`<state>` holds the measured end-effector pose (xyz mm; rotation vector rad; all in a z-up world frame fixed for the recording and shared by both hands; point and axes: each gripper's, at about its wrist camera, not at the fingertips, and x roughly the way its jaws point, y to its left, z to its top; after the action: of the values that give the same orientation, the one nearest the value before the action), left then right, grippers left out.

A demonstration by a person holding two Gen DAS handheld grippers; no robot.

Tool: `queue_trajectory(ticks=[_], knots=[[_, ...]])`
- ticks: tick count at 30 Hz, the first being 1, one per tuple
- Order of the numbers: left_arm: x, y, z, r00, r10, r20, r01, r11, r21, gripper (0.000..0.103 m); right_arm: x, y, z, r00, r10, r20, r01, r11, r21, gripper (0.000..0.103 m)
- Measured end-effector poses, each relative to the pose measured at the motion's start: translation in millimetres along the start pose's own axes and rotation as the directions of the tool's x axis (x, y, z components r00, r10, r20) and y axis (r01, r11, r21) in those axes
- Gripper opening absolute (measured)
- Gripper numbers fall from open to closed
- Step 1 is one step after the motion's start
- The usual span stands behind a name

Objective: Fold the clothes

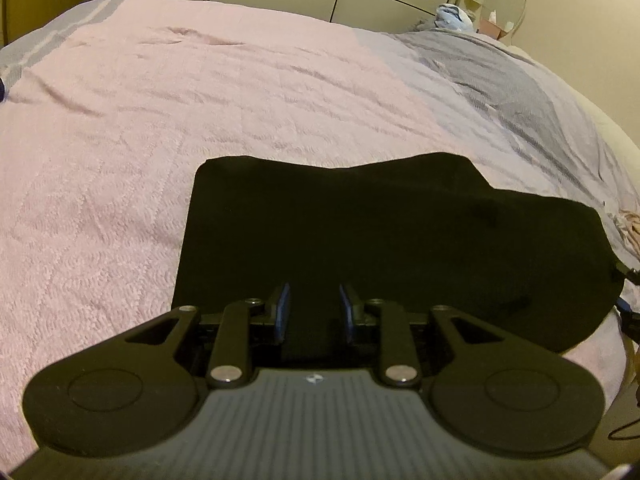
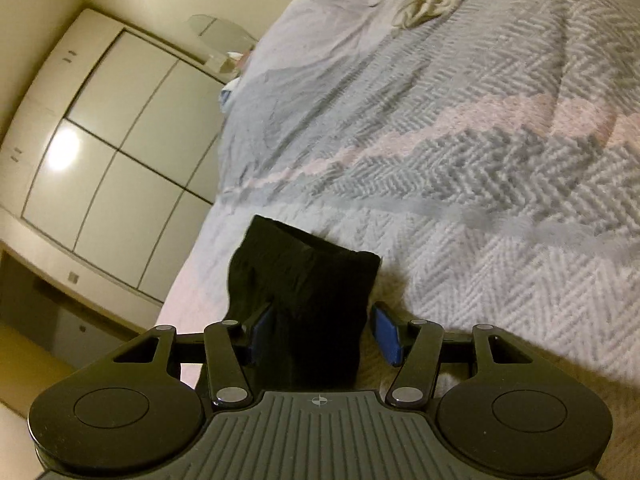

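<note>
Black garment flat on bedspread, under parted left gripper; bunched between parted right gripper fingers, ungripped.

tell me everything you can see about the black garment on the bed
The black garment is plain, dark, soft cloth, already folded into a flat, roughly rectangular shape. It lies on the pink and grey bedspread, near its edge. One bunched end sits between the open fingers of the right gripper; the left gripper hovers open over it.
</note>
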<state>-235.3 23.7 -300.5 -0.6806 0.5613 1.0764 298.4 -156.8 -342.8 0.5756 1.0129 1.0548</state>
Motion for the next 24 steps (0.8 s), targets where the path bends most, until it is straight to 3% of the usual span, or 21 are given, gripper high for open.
queue_trajectory(ticks=[4,6,8,10,13,18,21,22,24], knots=[[-2,6,-1,1.000,0.002,-0.003,-0.002,1.000,-0.014,0.023,-5,0,-2,0.999,0.031,-0.044,-0.031,0.999,-0.010,0.041],[-3,11,-3,1.000,0.001,-0.008,-0.002,1.000,-0.030,0.023,-9,1,-3,0.998,0.037,-0.057,-0.038,0.999,-0.015,0.041],[-2,15,-4,1.000,-0.004,-0.016,0.003,0.999,-0.046,0.023,-8,2,0,0.999,-0.013,-0.034,0.012,0.999,-0.038,0.042],[-2,17,-5,1.000,-0.001,-0.017,0.000,0.999,-0.053,0.023,-2,-5,5,0.999,-0.033,-0.032,0.033,0.999,0.010,0.043],[-3,20,-6,1.000,-0.003,-0.016,0.002,0.998,-0.061,0.023,4,-12,7,0.999,-0.024,-0.032,0.026,0.997,0.066,0.043],[-2,22,-7,1.000,-0.007,-0.016,0.006,0.998,-0.066,0.023,0,-8,4,0.999,-0.007,-0.031,0.008,0.999,0.051,0.043],[-2,23,-6,1.000,-0.010,-0.017,0.009,0.998,-0.068,0.023,3,14,-2,0.996,-0.085,-0.010,0.084,0.995,-0.056,0.039],[-3,24,-6,1.000,-0.012,-0.014,0.011,0.997,-0.072,0.023,4,22,-4,0.994,-0.111,-0.001,0.111,0.990,-0.092,0.028],[-4,26,-7,1.000,-0.015,-0.009,0.014,0.997,-0.080,0.023,6,36,-8,0.987,-0.162,0.020,0.163,0.973,-0.162,0.023]])
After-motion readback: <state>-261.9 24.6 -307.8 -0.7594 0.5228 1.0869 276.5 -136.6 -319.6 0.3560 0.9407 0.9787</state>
